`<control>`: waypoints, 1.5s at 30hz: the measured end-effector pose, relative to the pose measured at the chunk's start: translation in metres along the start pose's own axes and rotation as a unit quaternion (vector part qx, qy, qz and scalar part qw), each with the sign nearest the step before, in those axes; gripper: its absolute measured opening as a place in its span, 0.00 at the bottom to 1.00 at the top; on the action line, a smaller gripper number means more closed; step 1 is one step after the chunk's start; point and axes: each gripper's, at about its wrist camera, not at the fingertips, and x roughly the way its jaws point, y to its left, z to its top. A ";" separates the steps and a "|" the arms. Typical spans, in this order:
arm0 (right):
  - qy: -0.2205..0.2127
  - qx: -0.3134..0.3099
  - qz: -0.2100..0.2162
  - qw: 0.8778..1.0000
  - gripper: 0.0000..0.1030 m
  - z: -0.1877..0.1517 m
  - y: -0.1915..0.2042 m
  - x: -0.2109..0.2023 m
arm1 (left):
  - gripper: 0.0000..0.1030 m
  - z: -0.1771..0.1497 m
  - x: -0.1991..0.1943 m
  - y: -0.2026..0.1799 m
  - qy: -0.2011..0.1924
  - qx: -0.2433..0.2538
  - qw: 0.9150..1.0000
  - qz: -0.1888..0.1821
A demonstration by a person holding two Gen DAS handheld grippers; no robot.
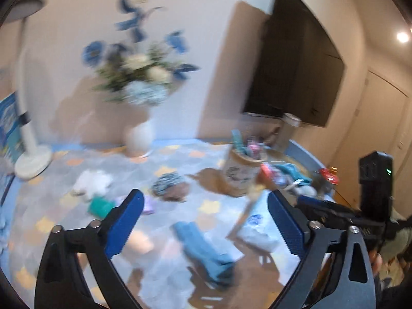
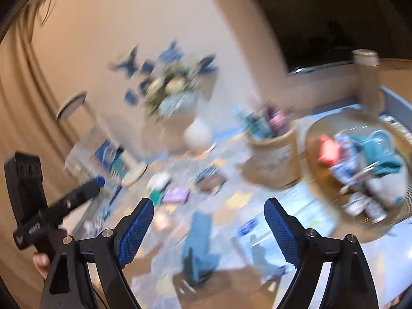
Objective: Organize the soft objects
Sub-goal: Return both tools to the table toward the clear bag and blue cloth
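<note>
Both views are motion-blurred. Your left gripper (image 1: 203,221) hangs over a patterned mat (image 1: 180,154) with its blue pads spread wide and nothing between them. Your right gripper (image 2: 209,228) is likewise released and empty above the same mat. Below and between the pads in both views lies a blue cloth (image 1: 206,249), flat on the mat, touched by neither gripper. Just to its right lies a pale packet (image 1: 257,234). Farther off on the mat sit other soft things: a white plush (image 1: 91,180), a green cloth (image 1: 100,204) with a lilac one (image 2: 176,195) beside it, and a dark patterned bundle (image 1: 167,184). A tan tub (image 1: 240,170) holds upright rolled items, and to its right a round basket (image 2: 322,134) holds a red piece, teal cloth (image 2: 381,159) and more. At the wall stand a white vase (image 1: 140,135) of flowers and a white fan (image 1: 25,97); a dark screen (image 1: 296,59) hangs to the right.
</note>
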 end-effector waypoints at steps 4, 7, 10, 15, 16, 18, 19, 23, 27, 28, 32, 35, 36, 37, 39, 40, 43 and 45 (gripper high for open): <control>0.040 -0.026 0.010 0.999 0.84 -0.020 0.031 0.038 | 0.98 -0.030 0.020 0.055 0.046 -0.065 0.996 0.051; 0.064 -0.042 0.004 0.997 0.84 -0.036 0.043 0.066 | 0.98 -0.059 0.035 0.099 0.073 -0.126 0.986 0.075; 0.078 -0.068 -0.013 0.995 0.84 -0.049 0.050 0.094 | 0.98 -0.080 0.043 0.132 0.069 -0.176 0.977 0.097; 0.026 -0.140 -0.049 0.989 0.84 -0.070 0.051 0.116 | 0.98 -0.109 0.047 0.168 0.046 -0.243 0.962 0.118; 0.034 -0.131 -0.037 0.990 0.84 -0.072 0.045 0.120 | 0.98 -0.111 0.046 0.171 0.045 -0.253 0.959 0.118; 0.045 -0.112 -0.024 0.992 0.84 -0.075 0.035 0.126 | 0.98 -0.111 0.035 0.172 0.011 -0.263 0.959 0.105; 0.048 -0.105 -0.027 0.993 0.84 -0.074 0.030 0.128 | 0.98 -0.114 0.030 0.170 0.002 -0.263 0.959 0.109; 0.046 -0.094 -0.019 0.994 0.84 -0.074 0.024 0.127 | 0.98 -0.118 0.028 0.171 -0.003 -0.274 0.957 0.095; 0.054 -0.116 -0.017 0.992 0.89 -0.078 0.031 0.128 | 0.98 -0.117 0.038 0.172 0.022 -0.277 0.957 0.084; 0.055 -0.121 -0.018 0.991 0.90 -0.079 0.033 0.129 | 0.98 -0.117 0.039 0.172 0.024 -0.274 0.958 0.082; 0.059 -0.139 -0.020 0.988 0.90 -0.082 0.039 0.131 | 0.98 -0.116 0.043 0.163 0.035 -0.252 0.963 0.090; 0.056 -0.140 -0.017 0.988 0.90 -0.082 0.039 0.130 | 0.98 -0.114 0.046 0.157 0.043 -0.232 0.968 0.089; 0.057 -0.138 -0.017 0.989 0.90 -0.082 0.038 0.129 | 0.98 -0.114 0.047 0.155 0.046 -0.226 0.969 0.093; 0.058 -0.136 -0.015 0.989 0.90 -0.082 0.038 0.130 | 0.98 -0.113 0.048 0.154 0.049 -0.223 0.969 0.097; 0.060 -0.132 -0.013 0.989 0.90 -0.081 0.037 0.130 | 0.98 -0.113 0.051 0.151 0.057 -0.213 0.970 0.106; 0.062 -0.131 -0.013 0.989 0.90 -0.081 0.037 0.131 | 0.98 -0.113 0.052 0.150 0.060 -0.209 0.970 0.107; 0.067 -0.130 -0.013 0.989 0.90 -0.081 0.037 0.132 | 0.98 -0.113 0.055 0.147 0.072 -0.198 0.971 0.114; 0.067 -0.133 -0.012 0.989 0.90 -0.081 0.038 0.132 | 0.98 -0.113 0.057 0.146 0.079 -0.193 0.971 0.121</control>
